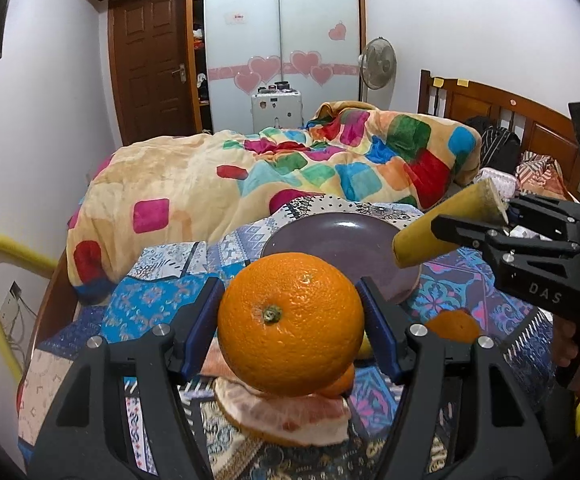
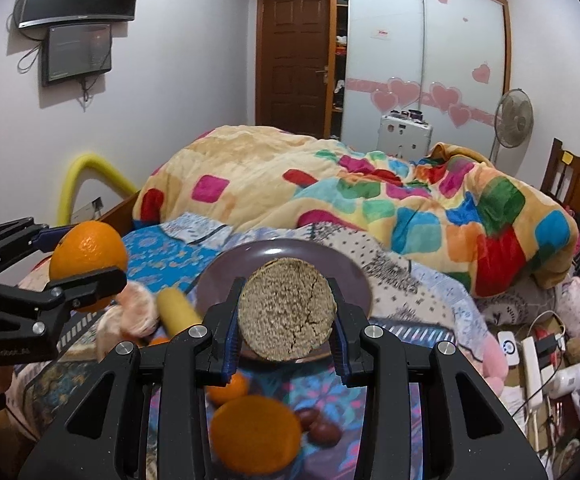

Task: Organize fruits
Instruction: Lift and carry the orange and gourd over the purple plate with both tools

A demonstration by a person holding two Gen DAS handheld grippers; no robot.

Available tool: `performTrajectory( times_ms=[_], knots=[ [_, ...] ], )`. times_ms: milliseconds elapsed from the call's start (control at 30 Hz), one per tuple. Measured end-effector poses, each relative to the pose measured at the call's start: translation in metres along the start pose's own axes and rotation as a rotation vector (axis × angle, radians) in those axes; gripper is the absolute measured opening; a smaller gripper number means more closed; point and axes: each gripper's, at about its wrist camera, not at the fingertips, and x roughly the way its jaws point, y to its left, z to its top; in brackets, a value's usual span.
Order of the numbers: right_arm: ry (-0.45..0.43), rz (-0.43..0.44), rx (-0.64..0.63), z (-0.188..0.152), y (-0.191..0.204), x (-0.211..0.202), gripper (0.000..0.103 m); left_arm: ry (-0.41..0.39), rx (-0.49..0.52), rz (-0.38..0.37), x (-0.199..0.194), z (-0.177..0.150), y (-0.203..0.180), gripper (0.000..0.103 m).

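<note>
My left gripper (image 1: pixel 292 320) is shut on a large orange (image 1: pixel 290 322) and holds it above the bed; it also shows in the right wrist view (image 2: pixel 87 258). My right gripper (image 2: pixel 285 316) is shut on a thick yellow stalk piece (image 2: pixel 285 308) with a fibrous cut end, seen from the side in the left wrist view (image 1: pixel 442 224). Both fruits hang just in front of a purple plate (image 1: pixel 330 236) (image 2: pixel 217 276) on the patterned sheet. Below lie peeled pomelo pieces (image 1: pixel 290 416), smaller oranges (image 2: pixel 255 428) and another yellow piece (image 2: pixel 177 312).
A bright patchwork blanket (image 1: pixel 290 168) is heaped behind the plate. Dark red dates (image 2: pixel 322 428) lie near the oranges. Chargers and cables (image 2: pixel 538 360) clutter the right. The wooden headboard (image 1: pixel 510 116) stands at the far right, a fan (image 1: pixel 378 62) and wardrobe beyond.
</note>
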Motion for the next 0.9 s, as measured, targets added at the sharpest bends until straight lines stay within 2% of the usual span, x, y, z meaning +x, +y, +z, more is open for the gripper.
performTrajectory(
  times_ms=[333, 667, 800, 900],
  knots=[
    [0.021, -0.041, 0.008, 0.016, -0.020, 0.043, 0.034, 0.096, -0.008, -0.009, 0.052, 0.025, 0.002, 0.067],
    [0.018, -0.089, -0.013, 0.027, -0.032, 0.082, 0.034, 0.187, 0.035, 0.008, 0.108, 0.040, -0.009, 0.067],
    [0.060, -0.099, -0.007, 0.024, -0.036, 0.094, 0.034, 0.260, 0.008, 0.009, 0.133, 0.040, -0.006, 0.067],
    [0.114, -0.096, 0.035, 0.018, -0.042, 0.098, 0.034, 0.280, 0.002, -0.001, 0.142, 0.040, -0.004, 0.067]
  ],
)
